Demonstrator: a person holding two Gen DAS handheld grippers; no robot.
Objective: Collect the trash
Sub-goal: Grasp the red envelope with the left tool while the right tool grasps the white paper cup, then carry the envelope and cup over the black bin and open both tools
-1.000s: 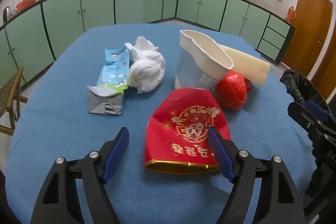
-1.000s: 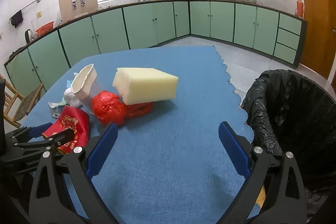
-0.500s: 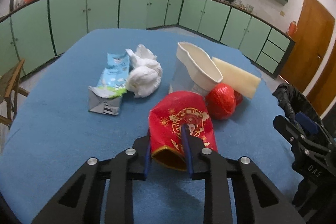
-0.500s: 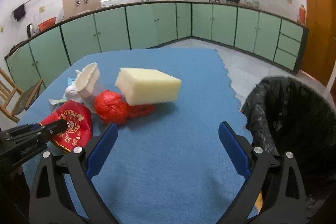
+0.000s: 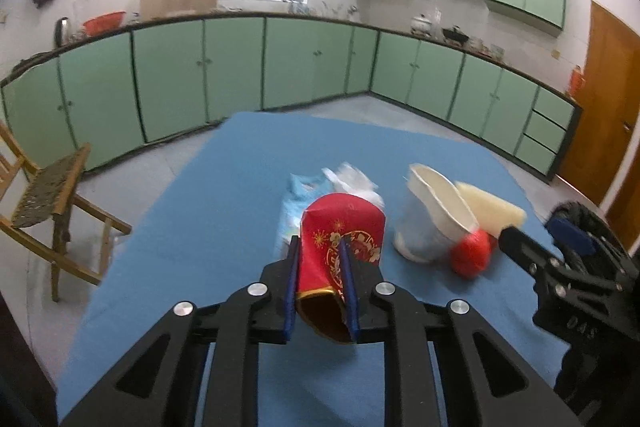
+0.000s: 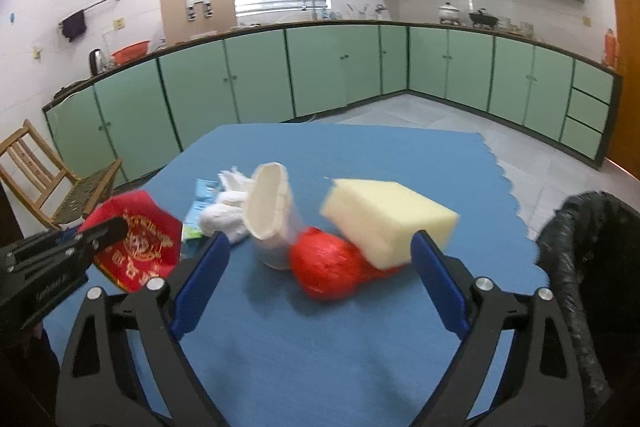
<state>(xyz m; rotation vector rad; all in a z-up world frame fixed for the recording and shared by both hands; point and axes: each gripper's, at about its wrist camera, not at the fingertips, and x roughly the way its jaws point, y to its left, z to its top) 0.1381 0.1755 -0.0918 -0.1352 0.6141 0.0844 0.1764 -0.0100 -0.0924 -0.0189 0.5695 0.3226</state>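
Observation:
My left gripper (image 5: 319, 247) pinches a red packet with gold print (image 5: 348, 219); its jaws are still closing on it, and the packet hangs clear of the blue tablecloth (image 5: 224, 219). The same packet (image 6: 148, 239) shows at the left of the right wrist view. My right gripper (image 6: 320, 241) stands wide, its jaws closing slightly. A crumpled red ball (image 6: 324, 267) and a pale yellow sponge block (image 6: 384, 219) lie just beyond its tips, untouched. A squashed white paper cup (image 6: 272, 215), a white tissue wad (image 6: 228, 211) and a light-blue carton (image 6: 200, 203) lie behind.
A bin lined with a black bag (image 6: 580, 247) stands off the table's right edge. A wooden chair (image 6: 48, 183) stands on the floor to the left. Green cabinets line the far walls. The tablecloth's scalloped edge (image 6: 516, 195) runs along the right.
My left gripper shut on the red packet and lifted it off the cloth. My right gripper moved left toward the red ball and sponge, and its jaws narrowed a little.

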